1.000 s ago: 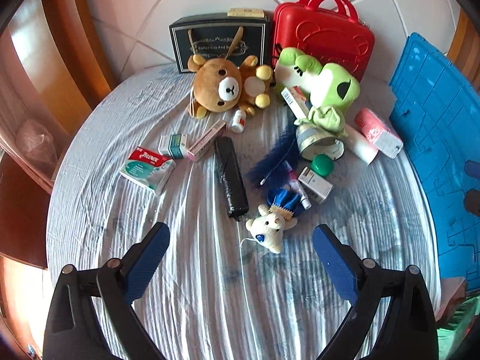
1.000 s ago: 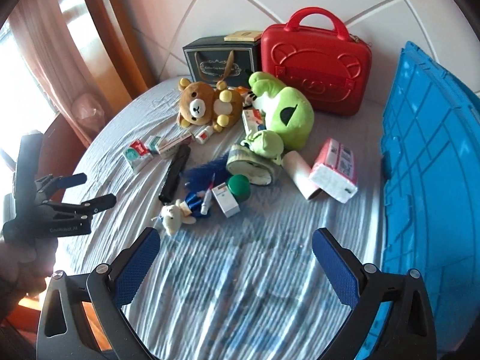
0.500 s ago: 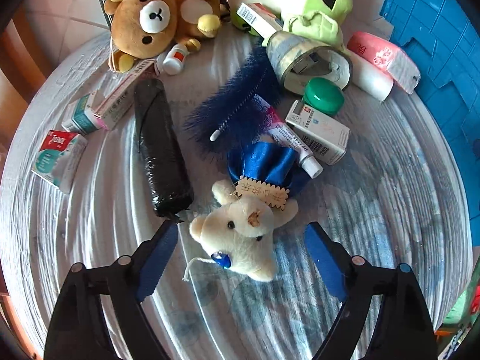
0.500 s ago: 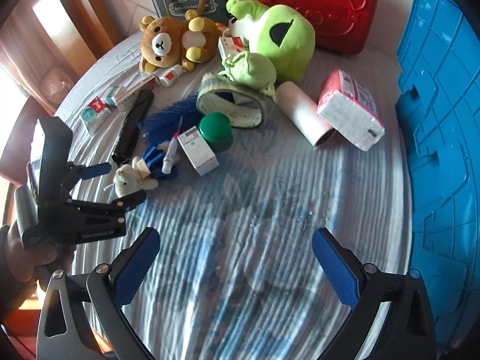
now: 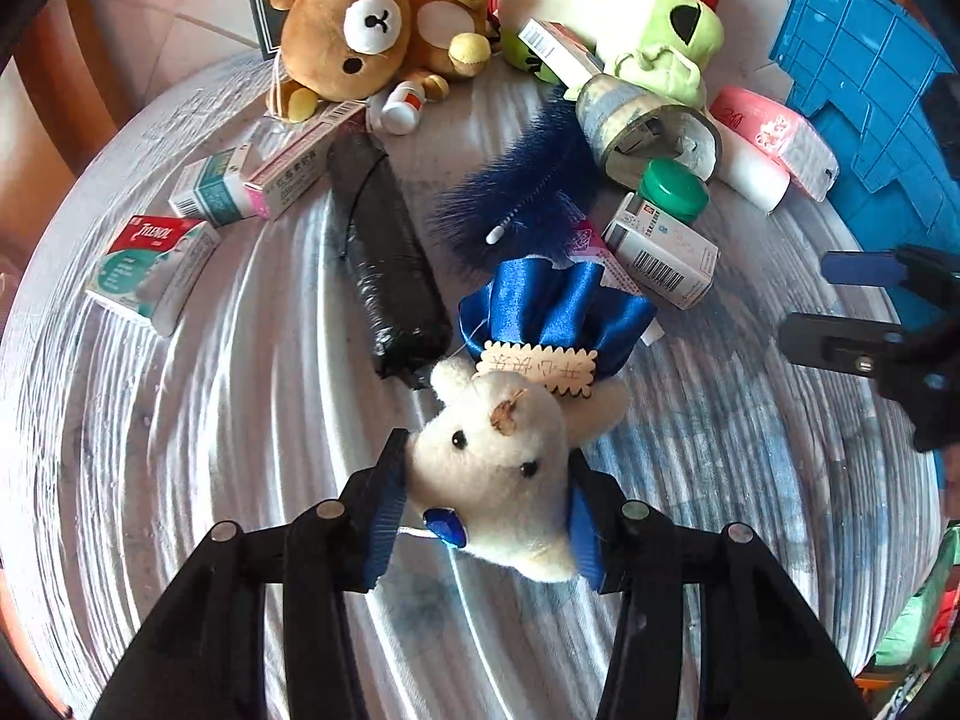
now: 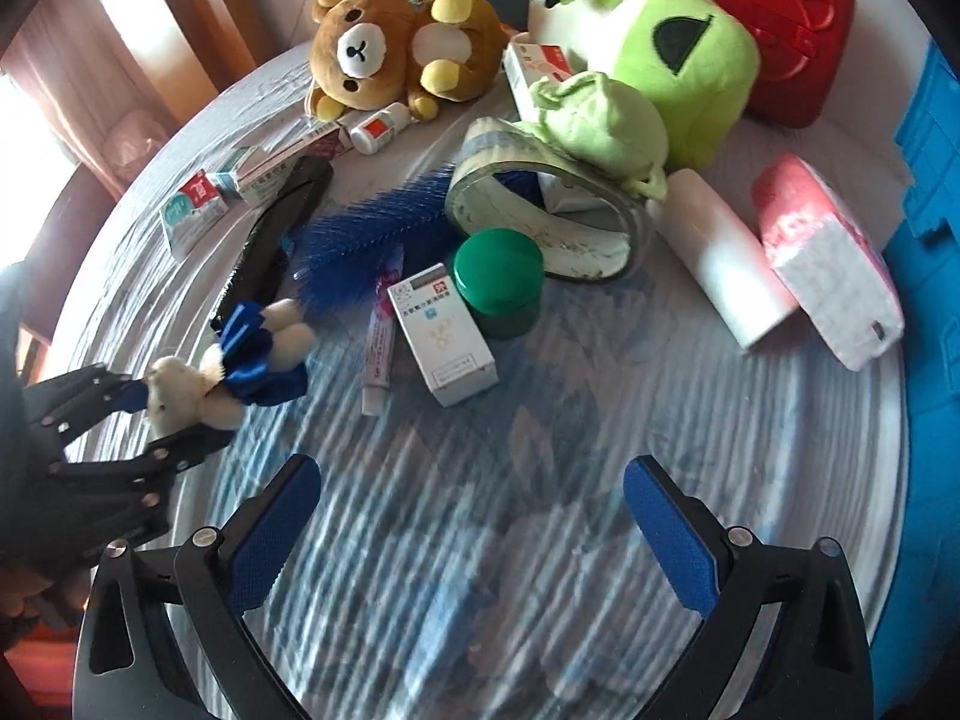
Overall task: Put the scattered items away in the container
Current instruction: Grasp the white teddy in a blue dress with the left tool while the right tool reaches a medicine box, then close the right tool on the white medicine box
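The left gripper [image 5: 487, 501] points steeply down at the table [image 5: 180, 450]. Its jaws are closing, with the head of the white bear [image 5: 498, 480] between them; both blue pads touch the sides of the head. The bear lies on the table in a blue satin skirt with a paper tag, its feet toward the clutter. In the right wrist view the same bear [image 6: 198, 387] shows at the left edge, between the left gripper's fingers [image 6: 120, 396].

The right gripper [image 6: 471, 522] is wide open and holds nothing. It hangs over a bare stretch of the tablecloth, near a white medicine box [image 6: 444, 336] and a green-capped jar [image 6: 498, 282].

Other items on the table:
- a black roll [image 5: 384, 264] just beside the bear
- a blue brush [image 5: 522, 192]
- a tube [image 6: 378, 348]
- a tape roll [image 6: 552, 216]
- a brown bear [image 5: 378, 36]
- a green frog plush [image 6: 672, 66]
- a tissue pack [image 6: 828, 264]
- small medicine boxes at the left [image 5: 150, 270]

The blue container [image 5: 876, 102] stands at the right edge of the table, well apart from the white bear. A red case [image 6: 774, 18] stands behind the frog.
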Demonstrator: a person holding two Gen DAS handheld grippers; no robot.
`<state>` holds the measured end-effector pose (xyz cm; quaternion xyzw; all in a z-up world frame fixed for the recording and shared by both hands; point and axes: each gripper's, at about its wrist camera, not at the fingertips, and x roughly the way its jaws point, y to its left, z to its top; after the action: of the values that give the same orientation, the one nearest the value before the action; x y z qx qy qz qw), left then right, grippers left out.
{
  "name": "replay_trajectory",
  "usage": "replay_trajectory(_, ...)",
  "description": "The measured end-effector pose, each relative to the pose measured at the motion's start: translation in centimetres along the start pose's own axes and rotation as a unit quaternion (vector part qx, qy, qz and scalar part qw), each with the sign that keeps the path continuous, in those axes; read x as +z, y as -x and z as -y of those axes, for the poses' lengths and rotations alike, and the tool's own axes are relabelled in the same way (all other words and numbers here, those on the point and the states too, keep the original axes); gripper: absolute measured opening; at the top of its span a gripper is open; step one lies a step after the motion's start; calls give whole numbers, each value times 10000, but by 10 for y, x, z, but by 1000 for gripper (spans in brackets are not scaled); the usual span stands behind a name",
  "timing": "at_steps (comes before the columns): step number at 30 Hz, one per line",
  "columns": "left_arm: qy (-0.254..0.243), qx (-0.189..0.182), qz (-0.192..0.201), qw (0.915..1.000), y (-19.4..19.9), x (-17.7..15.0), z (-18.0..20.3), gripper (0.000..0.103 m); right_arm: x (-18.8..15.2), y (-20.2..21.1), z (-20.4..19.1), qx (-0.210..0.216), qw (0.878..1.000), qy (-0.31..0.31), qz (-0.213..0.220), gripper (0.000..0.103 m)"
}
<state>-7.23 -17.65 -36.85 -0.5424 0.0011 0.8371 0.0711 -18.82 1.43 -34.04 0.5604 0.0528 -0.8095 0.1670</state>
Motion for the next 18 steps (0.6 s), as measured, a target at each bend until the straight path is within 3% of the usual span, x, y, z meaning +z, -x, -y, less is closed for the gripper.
replay_trajectory(2,63,12,12,10000,6,-4,-8,46,5,-15,-4,-94,9999,115,16,102)
replay_trajectory(11,255,-20,109,9996,25,-17,-29,46,23,-49,-7,-201,9997,131,-3,75)
replay_trajectory(14,249,-2,96,9996,27,-19,-32,46,29,-56,-10,-129,9997,183,-43,54)
replay_trajectory(17,222,10,110,9997,29,-17,-32,46,32,-60,-13,-57,9997,221,-56,49)
replay_trajectory(18,217,15,119,9997,30,-17,-31,46,33,-60,-14,-65,9997,223,-61,42)
